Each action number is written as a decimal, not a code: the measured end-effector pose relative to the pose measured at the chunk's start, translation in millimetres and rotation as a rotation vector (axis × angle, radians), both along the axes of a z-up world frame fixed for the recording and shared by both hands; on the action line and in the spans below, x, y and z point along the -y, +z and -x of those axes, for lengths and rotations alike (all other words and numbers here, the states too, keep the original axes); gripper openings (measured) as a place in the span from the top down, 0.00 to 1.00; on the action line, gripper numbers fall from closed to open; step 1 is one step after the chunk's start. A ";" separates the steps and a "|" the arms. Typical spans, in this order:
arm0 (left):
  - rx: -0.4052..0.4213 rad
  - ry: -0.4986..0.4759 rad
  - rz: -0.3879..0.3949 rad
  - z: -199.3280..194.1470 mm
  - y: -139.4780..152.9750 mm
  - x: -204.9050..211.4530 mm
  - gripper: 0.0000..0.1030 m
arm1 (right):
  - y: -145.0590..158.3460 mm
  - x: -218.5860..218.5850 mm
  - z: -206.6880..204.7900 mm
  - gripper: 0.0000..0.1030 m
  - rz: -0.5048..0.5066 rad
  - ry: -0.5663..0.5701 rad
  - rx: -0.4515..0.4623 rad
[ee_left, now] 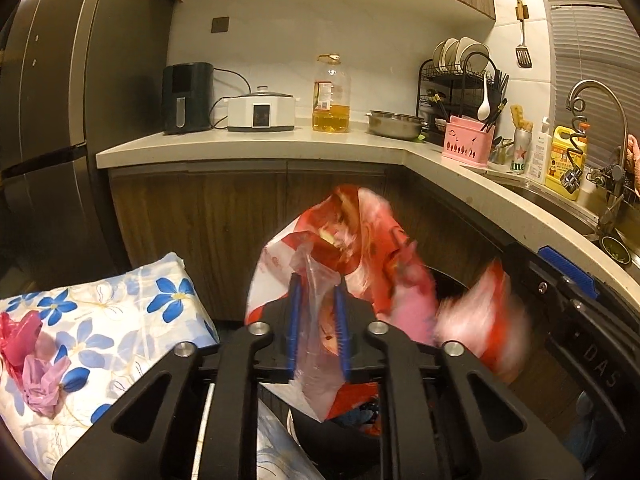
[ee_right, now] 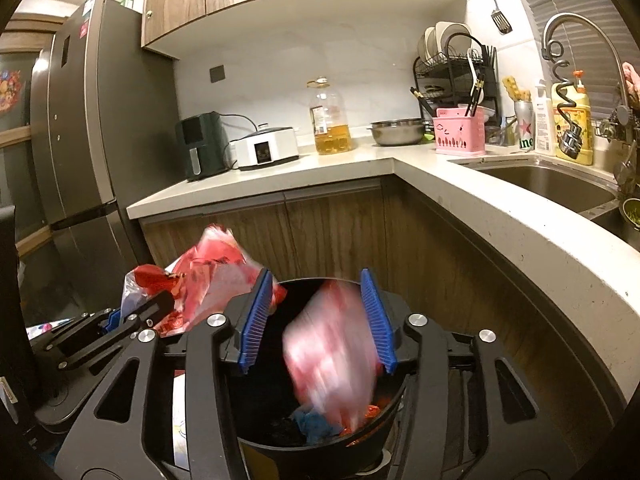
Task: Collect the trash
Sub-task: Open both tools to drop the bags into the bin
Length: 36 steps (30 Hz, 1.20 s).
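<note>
Kitchen corner: worktop [ee_right: 320, 176] running along the far wall and round to the sink [ee_right: 560, 184] on the right, fridge [ee_right: 92, 128] at far left. Near, low and central, a black bin [ee_right: 280, 440] with trash already inside. Over its left rim, a red and white plastic bag [ee_left: 360, 236], one clear corner of it lying between the slightly parted pads of the left tool [ee_left: 318, 332]; cannot tell whether gripped or merely draped. Over the bin mouth, a blurred pink-and-white wrapper [ee_right: 332, 344] between the pads of the right tool [ee_right: 318, 320], spread apart, no pad pressing on it. Probably the dropping step. Next: clear both tools of the bag, then reach for more trash, perhaps the pink scraps [ee_left: 24, 344] on the flowered cloth [ee_left: 120, 320] at left.
</note>
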<state>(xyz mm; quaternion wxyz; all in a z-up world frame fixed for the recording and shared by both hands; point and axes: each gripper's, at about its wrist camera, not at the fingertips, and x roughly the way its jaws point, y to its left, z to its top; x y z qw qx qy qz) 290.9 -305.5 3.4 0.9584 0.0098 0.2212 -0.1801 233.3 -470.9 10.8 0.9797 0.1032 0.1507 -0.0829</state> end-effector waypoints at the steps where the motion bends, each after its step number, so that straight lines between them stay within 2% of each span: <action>1: -0.003 -0.003 0.003 -0.3 -0.6 -0.9 0.79 | -0.1 0.6 0.8 0.50 -0.001 -0.003 0.002; 10: 0.004 -0.009 -0.005 4.1 -2.6 -2.2 0.59 | 0.1 9.6 7.8 0.39 -0.025 -0.036 0.007; 12: 0.000 -0.004 0.002 5.2 -3.3 -5.8 0.52 | -1.0 9.9 9.9 0.37 -0.027 -0.038 0.004; 16: 0.012 0.027 0.008 12.0 -3.4 -15.6 0.30 | -3.7 7.4 13.3 0.31 -0.025 -0.041 -0.006; 20: 0.026 0.047 -0.008 22.3 -3.4 -24.7 0.19 | -5.1 4.3 18.9 0.23 -0.026 -0.051 -0.013; 25: 0.050 0.091 -0.050 41.5 -3.6 -36.8 0.14 | -8.4 -4.6 29.6 0.12 -0.014 -0.056 -0.034; 28: 0.064 0.120 -0.063 55.2 -2.3 -46.2 0.06 | -8.7 -12.5 37.9 0.09 0.006 -0.064 -0.041; 36: 0.056 0.214 -0.078 90.2 -6.4 -85.3 0.06 | -9.6 -39.8 72.6 0.08 0.055 -0.077 -0.038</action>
